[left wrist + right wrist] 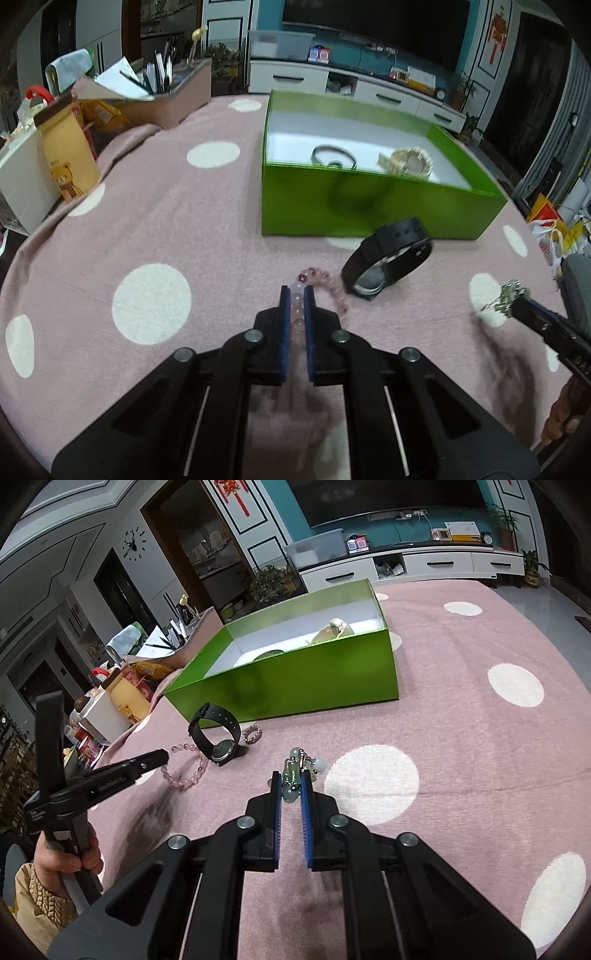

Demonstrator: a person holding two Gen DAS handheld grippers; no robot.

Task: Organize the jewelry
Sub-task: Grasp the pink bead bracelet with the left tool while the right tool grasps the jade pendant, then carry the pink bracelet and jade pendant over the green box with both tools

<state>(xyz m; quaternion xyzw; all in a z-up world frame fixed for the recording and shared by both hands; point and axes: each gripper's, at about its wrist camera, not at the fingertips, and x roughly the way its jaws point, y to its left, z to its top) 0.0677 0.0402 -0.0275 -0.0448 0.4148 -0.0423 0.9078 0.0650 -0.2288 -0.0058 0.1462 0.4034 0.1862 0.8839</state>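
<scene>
My left gripper (pixel 297 291) is shut on a pink bead bracelet (pixel 334 288), whose loop trails right onto the pink dotted cloth. A black watch (pixel 388 258) lies just beyond, in front of the open green box (pixel 369 203). The box holds a gold watch (pixel 406 160) and a dark bangle (pixel 332 155). My right gripper (pixel 291 775) is shut on a green jade and silver chain piece (pixel 290 771), held above the cloth. The right wrist view also shows the left gripper (pixel 162 757) on the pink bracelet (pixel 184 779), the black watch (pixel 218 738) and a small beaded ring (pixel 252 734).
Along the table's left edge stand a yellow bear bag (pixel 68 158), a white box (pixel 18 184) and a pen holder (pixel 166 99). A person's hand (pixel 66 856) grips the left tool's handle. Pink cloth stretches right of the green box (pixel 295 675).
</scene>
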